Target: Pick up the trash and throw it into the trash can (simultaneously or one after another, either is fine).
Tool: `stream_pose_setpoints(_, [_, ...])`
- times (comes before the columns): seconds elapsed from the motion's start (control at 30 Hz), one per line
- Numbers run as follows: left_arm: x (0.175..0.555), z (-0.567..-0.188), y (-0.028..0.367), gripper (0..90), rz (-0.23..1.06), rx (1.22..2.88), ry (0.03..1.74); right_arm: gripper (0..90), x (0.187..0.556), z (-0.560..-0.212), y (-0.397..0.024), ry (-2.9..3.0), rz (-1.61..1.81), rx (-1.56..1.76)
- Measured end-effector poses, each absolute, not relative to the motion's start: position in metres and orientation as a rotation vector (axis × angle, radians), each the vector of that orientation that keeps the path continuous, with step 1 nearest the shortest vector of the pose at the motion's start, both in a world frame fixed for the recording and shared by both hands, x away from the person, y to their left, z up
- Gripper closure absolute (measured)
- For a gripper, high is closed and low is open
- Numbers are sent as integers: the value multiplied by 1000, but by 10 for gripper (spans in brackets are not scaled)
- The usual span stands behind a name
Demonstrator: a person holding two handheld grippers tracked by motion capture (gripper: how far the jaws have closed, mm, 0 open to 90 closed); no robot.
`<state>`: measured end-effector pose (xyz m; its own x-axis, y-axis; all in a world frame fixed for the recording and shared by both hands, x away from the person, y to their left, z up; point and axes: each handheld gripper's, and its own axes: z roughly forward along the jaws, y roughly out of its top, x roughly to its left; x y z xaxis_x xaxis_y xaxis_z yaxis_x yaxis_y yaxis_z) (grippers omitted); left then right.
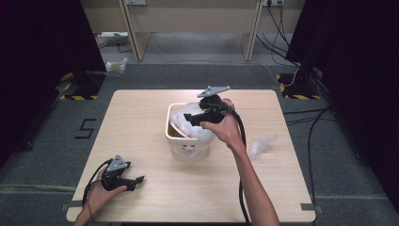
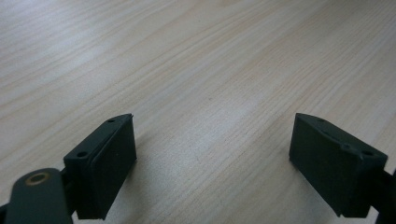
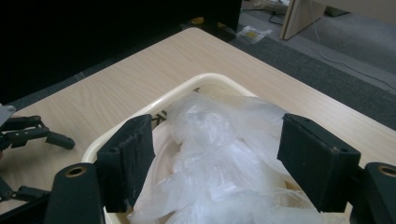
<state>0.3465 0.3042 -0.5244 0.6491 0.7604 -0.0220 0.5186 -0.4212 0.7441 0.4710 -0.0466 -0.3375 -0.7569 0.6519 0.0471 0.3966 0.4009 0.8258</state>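
Plastic bags [image 1: 196, 123], clear and crumpled, fill the cream bin [image 1: 175, 141] near the middle of the table [image 1: 141, 113]; they heap above the rim.

Left tool [image 1: 140, 179]: rests low at the near left edge of the table, held in the left hand [image 1: 96, 195]. In the left gripper view its jaws stand wide apart with bare wood grain between them and nothing gripped. The bin lies well ahead and to the right of this tool, too far to matter for the next move.

Right tool [image 1: 189, 117]: held in the right hand [image 1: 226, 129] directly over the bin, pointing left across the opening. In the right gripper view its jaws are spread apart, one on each side of the plastic heap [image 3: 219, 158], with the bin's rim [image 3: 154, 109] curving behind the left jaw. Whether the pads already touch the film cannot be told; nothing is clamped.

Key relation: the bags lie straight ahead of and just below the right tool, between its jaws. The heap has no clear long axis. The right hand is by far the nearer.

Judgement: the next move looks like closing on the film or pressing it down into the bin.

Farther right of the right tool, a loose crumpled bag [image 1: 261, 145] lies on the table, apart from the bin.
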Motion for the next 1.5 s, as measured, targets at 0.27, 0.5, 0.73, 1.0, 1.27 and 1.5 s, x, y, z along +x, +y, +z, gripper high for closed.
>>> stream_pose_setpoints(0.27, [347,-524,304,137,414,2119,989,263,465,-327,-58,2322,1307,909])
stream_pose_setpoints(0.5, [347,-524,304,136,413,2119,989,263,456,-322,-91,2252,1258,939])
stream_pose_setpoints(0.73, [347,-524,304,136,413,2119,989,263,448,-332,-126,2202,1237,1007])
stream_pose_setpoints(1.0, [347,-524,304,136,415,2122,988,254,440,-338,-150,2149,1232,1050])
stream_pose_setpoints(1.27, [347,-524,304,137,413,2120,990,242,431,-352,-172,2095,1170,1085])
stream_pose_setpoints(1.5, [347,-524,304,136,413,2120,990,237,425,-366,-185,2066,1147,1116])
